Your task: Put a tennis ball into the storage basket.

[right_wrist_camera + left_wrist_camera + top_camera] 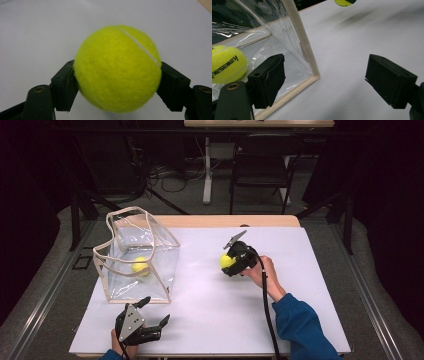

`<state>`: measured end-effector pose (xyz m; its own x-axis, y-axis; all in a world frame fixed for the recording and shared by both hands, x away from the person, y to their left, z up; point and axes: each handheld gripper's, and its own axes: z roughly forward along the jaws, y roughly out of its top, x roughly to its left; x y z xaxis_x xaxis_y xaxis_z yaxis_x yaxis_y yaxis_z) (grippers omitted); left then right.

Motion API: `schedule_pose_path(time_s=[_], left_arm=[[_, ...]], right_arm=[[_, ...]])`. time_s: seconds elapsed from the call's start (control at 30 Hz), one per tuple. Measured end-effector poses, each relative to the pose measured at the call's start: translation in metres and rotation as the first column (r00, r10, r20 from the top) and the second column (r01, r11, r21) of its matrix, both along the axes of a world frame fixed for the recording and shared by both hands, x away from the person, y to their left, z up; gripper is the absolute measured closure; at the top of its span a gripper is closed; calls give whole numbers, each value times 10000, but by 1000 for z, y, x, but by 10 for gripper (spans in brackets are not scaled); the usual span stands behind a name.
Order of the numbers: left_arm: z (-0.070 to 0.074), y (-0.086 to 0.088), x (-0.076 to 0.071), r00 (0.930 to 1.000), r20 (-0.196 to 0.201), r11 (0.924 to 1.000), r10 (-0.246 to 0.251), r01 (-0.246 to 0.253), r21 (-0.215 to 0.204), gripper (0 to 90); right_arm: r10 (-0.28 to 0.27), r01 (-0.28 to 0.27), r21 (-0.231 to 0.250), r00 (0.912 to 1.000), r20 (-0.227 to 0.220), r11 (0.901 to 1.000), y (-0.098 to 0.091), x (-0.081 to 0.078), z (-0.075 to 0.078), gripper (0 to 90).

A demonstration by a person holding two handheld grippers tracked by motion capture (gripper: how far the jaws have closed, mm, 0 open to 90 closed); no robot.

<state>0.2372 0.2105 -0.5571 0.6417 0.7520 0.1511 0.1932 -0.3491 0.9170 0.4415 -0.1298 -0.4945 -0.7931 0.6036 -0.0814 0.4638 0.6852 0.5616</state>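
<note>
High view, right gripper [229,262]: clenched on a yellow tennis ball [226,261], held near the middle of the white table [300,270] and pointed left toward the bag.
High view, right hand [262,270]: wraps the gripper's handle from behind; a blue sleeve [300,325] runs down to the bottom edge, and a black cable [267,310] trails along it.
High view, clear bag [137,255]: stands open-topped on the left part of the table, see-through walls with pale cloth trim, well apart from the held ball.
High view, second ball [140,266]: lies inside the bag on its floor, toward the near side.
High view, left gripper [156,311]: released, its jaws spread, low by the near edge of the table just in front of the bag, with a grey plate [131,321] on top.

Left gripper view, left gripper [325,80]: the two black jaws stand wide apart with bare table between them.
Left gripper view, clear bag [304,47]: its trimmed near corner sits just beside the left-hand jaw; whether they touch I cannot tell.
Left gripper view, second ball [225,63]: seen through the bag wall at the left edge, with black lettering on it.
Left gripper view, tennis ball [343,2]: a sliver of it at the top edge, far off.

Right gripper view, tennis ball [117,68]: sits squarely between the black jaws, both pads pressed on its sides, a white seam across its upper right.
Right gripper view, table [37,30]: plain white surface behind the ball.
</note>
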Motion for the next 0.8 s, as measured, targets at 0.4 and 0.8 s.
schedule_pose_path(time_s=[0.4,0.8], left_arm=[[0,0,0,10000,0,10000,-7,7,-8,160],[0,0,0,10000,20,10000,-30,30,-24,160]], right_arm=[[230,-230,-13,9997,117,9997,5,-6,8,261],[500,-500,-5,9986,170,9987,13,-11,13,262]])
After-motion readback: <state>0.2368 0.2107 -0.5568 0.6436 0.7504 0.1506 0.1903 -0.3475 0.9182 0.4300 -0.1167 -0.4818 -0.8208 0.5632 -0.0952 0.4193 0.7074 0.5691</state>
